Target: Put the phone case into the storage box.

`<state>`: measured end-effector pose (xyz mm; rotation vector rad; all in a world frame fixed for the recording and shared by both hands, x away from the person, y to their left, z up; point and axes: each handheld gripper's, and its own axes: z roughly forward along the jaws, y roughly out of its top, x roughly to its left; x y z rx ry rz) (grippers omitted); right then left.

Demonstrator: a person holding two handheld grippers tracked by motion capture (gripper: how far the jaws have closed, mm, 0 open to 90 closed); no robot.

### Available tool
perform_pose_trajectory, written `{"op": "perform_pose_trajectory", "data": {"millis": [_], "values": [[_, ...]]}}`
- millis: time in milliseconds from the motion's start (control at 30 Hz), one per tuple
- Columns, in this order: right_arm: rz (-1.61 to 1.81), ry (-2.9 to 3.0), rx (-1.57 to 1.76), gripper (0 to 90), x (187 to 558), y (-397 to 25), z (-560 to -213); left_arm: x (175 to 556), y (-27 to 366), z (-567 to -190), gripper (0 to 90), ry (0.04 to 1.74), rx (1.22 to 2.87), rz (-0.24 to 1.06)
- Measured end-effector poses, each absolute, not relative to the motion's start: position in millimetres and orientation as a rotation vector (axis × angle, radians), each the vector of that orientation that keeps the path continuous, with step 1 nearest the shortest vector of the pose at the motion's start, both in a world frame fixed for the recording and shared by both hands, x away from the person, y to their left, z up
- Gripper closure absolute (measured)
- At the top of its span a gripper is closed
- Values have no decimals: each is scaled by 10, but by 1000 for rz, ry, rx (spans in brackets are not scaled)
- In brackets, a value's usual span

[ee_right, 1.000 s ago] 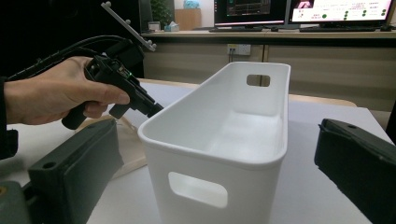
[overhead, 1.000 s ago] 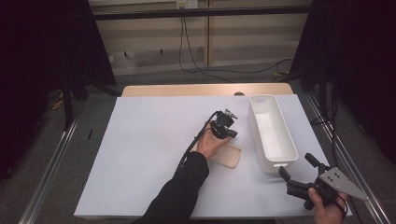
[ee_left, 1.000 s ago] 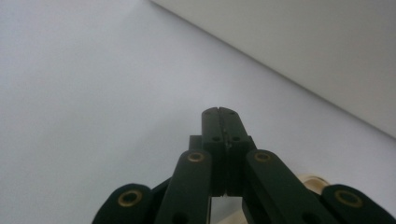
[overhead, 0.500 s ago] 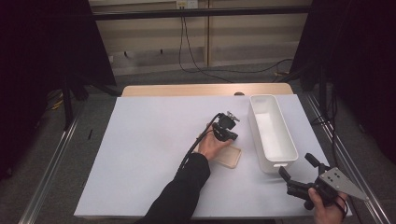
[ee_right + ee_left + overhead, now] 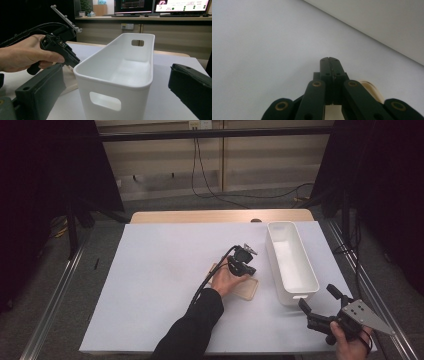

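Observation:
A person's left hand holds my left gripper (image 5: pixel 249 271) at the middle of the white table (image 5: pixel 165 270), tilted down over a flat beige board (image 5: pixel 248 291). In the left gripper view its jaws are pressed together, left gripper (image 5: pixel 329 60) over the white surface, and a cream edge of the board (image 5: pixel 370 88) shows beneath them. My right gripper (image 5: pixel 320 299) is at the near right corner, open, aimed at the short end of a long white bin (image 5: pixel 292 265). In the right gripper view the bin (image 5: pixel 117 75) stands empty between the wide-apart jaws.
The bin lies lengthwise along the table's right side, with handle cut-outs at both ends. The left gripper (image 5: pixel 62 50) and its hand sit just left of the bin, over the board (image 5: pixel 70 81). Cables trail on the floor behind the table.
The left gripper has dipped slightly lower and nearer, toward the beige board. The right gripper has not moved.

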<state>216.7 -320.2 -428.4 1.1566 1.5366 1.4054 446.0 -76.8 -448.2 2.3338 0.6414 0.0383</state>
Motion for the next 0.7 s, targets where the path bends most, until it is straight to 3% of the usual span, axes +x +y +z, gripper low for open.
{"op": "perform_pose_trajectory", "data": {"millis": [700], "values": [[1401,1533,1159,0,2160,-3206,-4284,4253,-564,-4476,900,569,2348,37]]}}
